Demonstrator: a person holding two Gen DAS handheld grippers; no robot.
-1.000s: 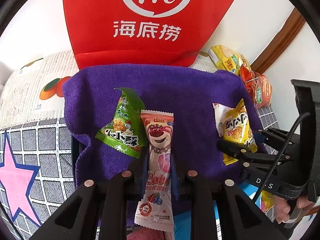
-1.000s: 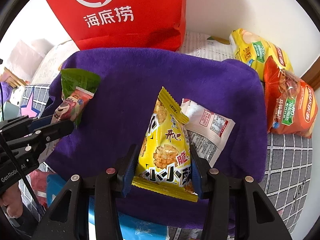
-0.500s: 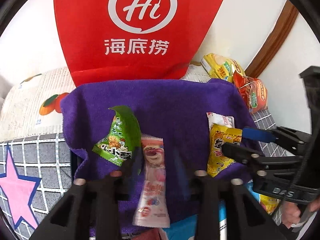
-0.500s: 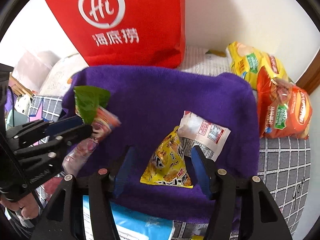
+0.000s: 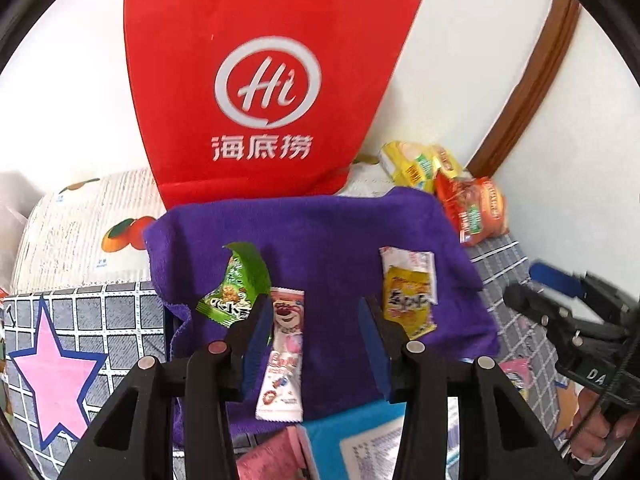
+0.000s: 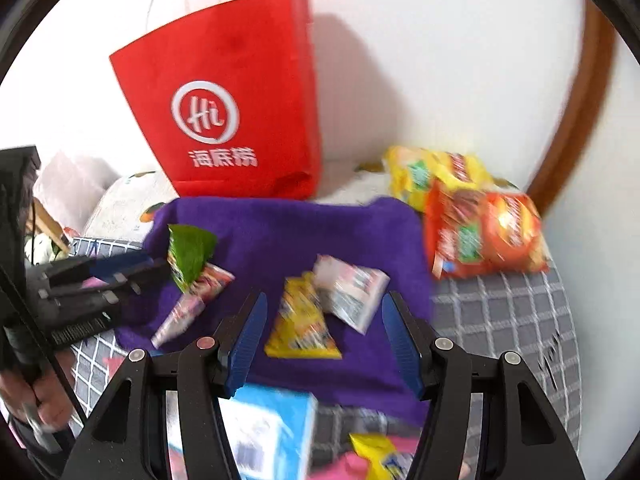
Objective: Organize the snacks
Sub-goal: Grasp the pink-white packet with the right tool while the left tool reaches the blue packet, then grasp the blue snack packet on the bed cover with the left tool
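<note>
We hold both tools with jaws spread and empty: the left gripper [image 5: 316,344] hangs over the near edge of the purple towel [image 5: 320,232], and the right gripper [image 6: 324,340] hangs over the same towel from the other side. In our judgement the towel serves as the sorting surface, since four small snacks lie on it in two pairs. On the left side, the green packet [image 5: 236,284] lies with one corner raised, and the pink strip packet [image 5: 284,344] sits just beside it, lengthwise between the left jaws but not gripped. On the right side, the yellow packet [image 6: 300,324] partly overlaps the white packet [image 6: 352,292]. The pink strip shows a bear face; its lettering is too small to read with confidence. Behind the towel a red bag [image 5: 260,92] stands upright against the wall, marked "Hi" in a white ring above the characters 海底捞. Two larger bags, yellow [image 6: 432,172] and orange [image 6: 484,236], rest off the towel near the wall; their labels are blurred.
</note>
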